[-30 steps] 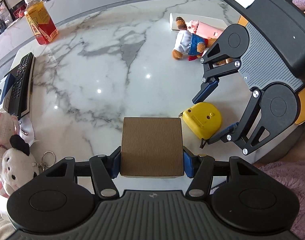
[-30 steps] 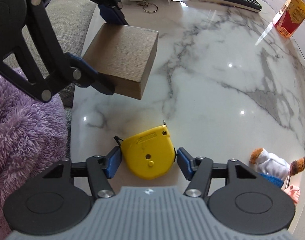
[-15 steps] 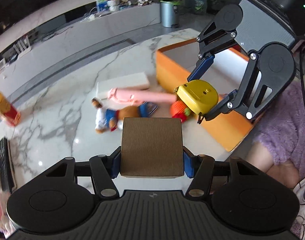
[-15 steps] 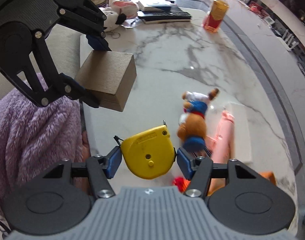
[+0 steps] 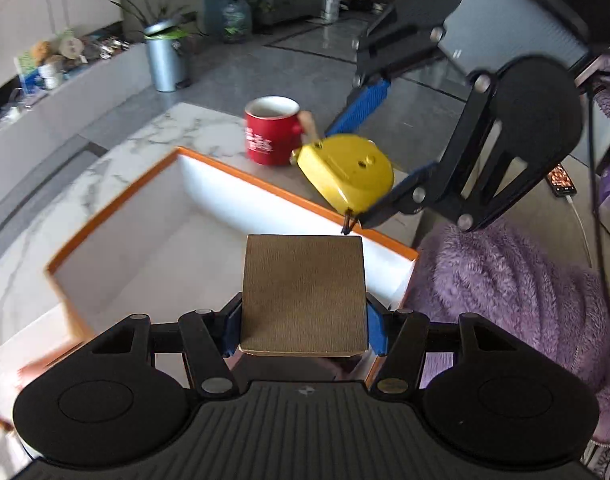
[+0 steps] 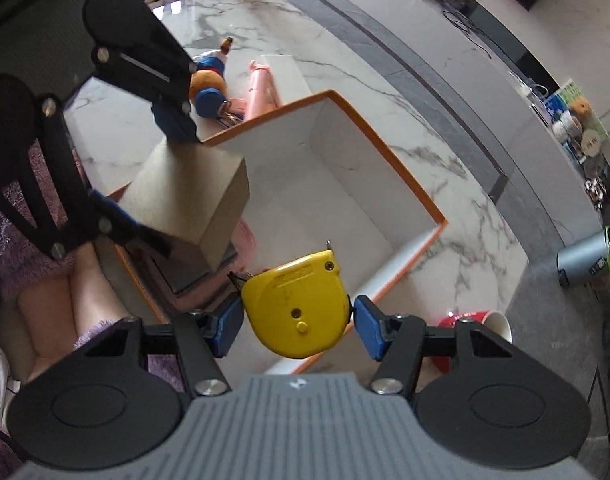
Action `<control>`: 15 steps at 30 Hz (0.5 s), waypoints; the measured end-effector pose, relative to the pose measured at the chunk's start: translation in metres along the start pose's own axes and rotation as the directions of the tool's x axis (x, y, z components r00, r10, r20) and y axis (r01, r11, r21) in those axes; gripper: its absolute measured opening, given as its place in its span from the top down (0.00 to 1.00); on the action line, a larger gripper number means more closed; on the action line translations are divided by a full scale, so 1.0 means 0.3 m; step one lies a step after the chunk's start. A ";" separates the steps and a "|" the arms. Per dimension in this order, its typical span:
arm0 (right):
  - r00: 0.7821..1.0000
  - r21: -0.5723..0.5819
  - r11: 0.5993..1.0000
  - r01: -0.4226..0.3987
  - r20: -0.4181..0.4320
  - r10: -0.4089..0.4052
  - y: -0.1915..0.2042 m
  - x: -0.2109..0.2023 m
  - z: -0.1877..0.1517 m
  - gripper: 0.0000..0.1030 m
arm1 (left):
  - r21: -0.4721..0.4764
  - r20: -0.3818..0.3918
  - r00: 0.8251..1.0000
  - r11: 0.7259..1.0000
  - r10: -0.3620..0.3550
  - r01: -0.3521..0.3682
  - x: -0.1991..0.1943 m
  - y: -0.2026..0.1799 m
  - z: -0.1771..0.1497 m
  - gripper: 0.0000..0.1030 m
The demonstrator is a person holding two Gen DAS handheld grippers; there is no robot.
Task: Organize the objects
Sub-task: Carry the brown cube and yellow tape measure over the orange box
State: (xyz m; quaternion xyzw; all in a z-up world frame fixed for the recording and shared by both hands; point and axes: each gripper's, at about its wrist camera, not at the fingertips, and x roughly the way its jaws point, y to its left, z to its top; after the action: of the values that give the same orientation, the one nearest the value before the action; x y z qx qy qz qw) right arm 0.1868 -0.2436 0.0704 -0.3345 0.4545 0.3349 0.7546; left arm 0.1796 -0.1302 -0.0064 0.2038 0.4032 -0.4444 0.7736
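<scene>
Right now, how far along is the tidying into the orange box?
Nothing looks packed yet: the orange box shows only its bare white inside. In hand: the left gripper grips the brown block and the right gripper grips the yellow tape measure, both above the box. Left: releasing both, then the plush bear and pink item on the table beyond the box.

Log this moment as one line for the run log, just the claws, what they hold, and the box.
left claw: shut on brown block | right claw: shut on yellow tape measure | both held above orange-rimmed box | nothing released yet
</scene>
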 end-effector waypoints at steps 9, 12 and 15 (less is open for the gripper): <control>0.999 0.055 0.997 -0.050 0.009 0.049 -0.098 0.066 -0.107 0.40 | 0.033 -0.125 0.989 0.995 -0.085 0.089 0.281 0.008 0.074 0.34; 0.997 0.062 0.996 -0.071 0.019 0.070 -0.117 0.082 -0.120 0.40 | 0.040 -0.142 0.982 0.991 -0.124 0.130 0.328 0.010 0.084 0.34; 0.996 0.064 0.994 -0.086 0.020 0.085 -0.133 0.093 -0.125 0.40 | 0.068 -0.171 0.976 0.987 -0.134 0.147 0.363 0.015 0.078 0.34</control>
State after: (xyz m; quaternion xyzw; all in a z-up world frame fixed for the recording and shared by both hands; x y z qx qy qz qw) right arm 0.2119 -0.2902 0.0393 -0.2873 0.4725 0.3549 0.7538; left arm 0.2243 -0.2007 -0.0805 0.2421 0.4612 -0.4955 0.6952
